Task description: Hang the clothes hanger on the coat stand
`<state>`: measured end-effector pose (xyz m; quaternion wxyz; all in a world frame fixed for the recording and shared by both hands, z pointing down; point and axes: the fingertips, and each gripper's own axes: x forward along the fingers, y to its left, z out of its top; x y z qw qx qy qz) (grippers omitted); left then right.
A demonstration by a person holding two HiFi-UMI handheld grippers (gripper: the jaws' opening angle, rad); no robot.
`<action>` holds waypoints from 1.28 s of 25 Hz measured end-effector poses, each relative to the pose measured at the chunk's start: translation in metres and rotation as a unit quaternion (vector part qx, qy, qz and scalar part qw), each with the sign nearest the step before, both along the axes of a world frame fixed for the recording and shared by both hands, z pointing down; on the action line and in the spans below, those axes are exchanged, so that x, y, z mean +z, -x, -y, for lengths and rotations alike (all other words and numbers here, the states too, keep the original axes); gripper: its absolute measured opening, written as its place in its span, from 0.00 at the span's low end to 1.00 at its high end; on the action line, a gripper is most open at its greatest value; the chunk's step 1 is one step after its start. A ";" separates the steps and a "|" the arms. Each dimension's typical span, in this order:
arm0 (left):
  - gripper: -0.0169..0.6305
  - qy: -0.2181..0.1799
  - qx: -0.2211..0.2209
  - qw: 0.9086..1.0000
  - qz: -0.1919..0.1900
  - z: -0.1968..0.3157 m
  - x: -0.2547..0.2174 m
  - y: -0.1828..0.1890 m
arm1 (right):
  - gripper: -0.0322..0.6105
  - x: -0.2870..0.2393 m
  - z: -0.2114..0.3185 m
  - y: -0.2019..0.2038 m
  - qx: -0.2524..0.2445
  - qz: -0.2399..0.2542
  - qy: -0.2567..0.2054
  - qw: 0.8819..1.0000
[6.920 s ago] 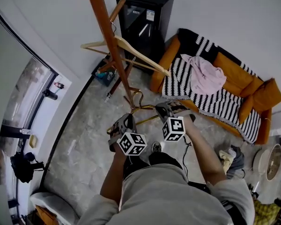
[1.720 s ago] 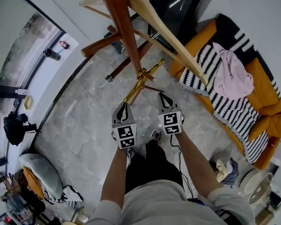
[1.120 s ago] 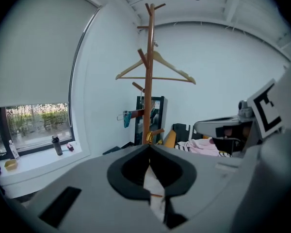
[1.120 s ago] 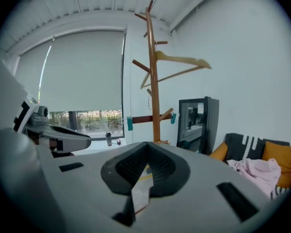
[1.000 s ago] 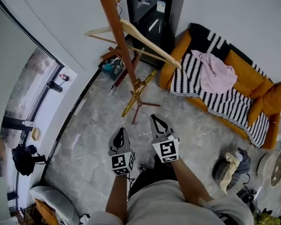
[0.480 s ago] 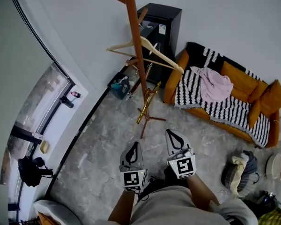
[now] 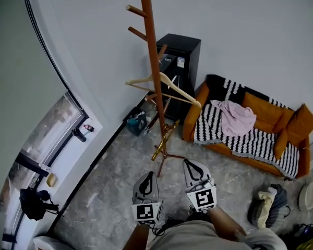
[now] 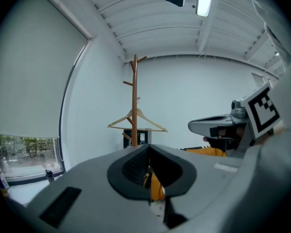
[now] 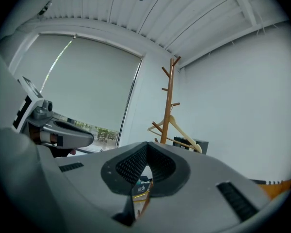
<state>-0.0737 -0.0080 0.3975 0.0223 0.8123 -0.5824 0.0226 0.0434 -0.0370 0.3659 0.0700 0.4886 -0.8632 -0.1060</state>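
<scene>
A pale wooden clothes hanger [image 7: 164,84] hangs on a peg of the tall brown coat stand [image 7: 151,51]; it also shows in the left gripper view as the hanger [image 8: 137,121] on the stand [image 8: 134,98], and in the right gripper view as the hanger [image 9: 180,130] on the stand [image 9: 169,98]. My left gripper [image 7: 148,179] and right gripper [image 7: 194,167] are side by side low in the head view, well short of the stand's base. Both are shut and empty.
A black cabinet [image 7: 178,56] stands behind the stand against the white wall. An orange sofa [image 7: 274,119] with a striped blanket and pink cloth [image 7: 235,117] is to the right. A gold rod [image 7: 165,141] leans at the stand's feet. A window runs along the left.
The view has drawn back from the coat stand, which now looks smaller and farther off. Both grippers stay shut and low, side by side. The hanger keeps hanging on its peg.
</scene>
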 end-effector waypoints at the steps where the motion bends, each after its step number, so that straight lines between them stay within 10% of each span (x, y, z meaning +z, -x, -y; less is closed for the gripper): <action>1: 0.04 -0.002 -0.003 1.000 -0.004 0.001 -0.004 -0.002 | 0.06 -0.006 0.000 0.000 -0.006 0.005 0.000 1.000; 32: 0.04 -0.032 -0.016 0.999 -0.006 0.016 -0.038 -0.091 | 0.06 -0.042 0.008 -0.078 -0.029 0.029 -0.030 0.999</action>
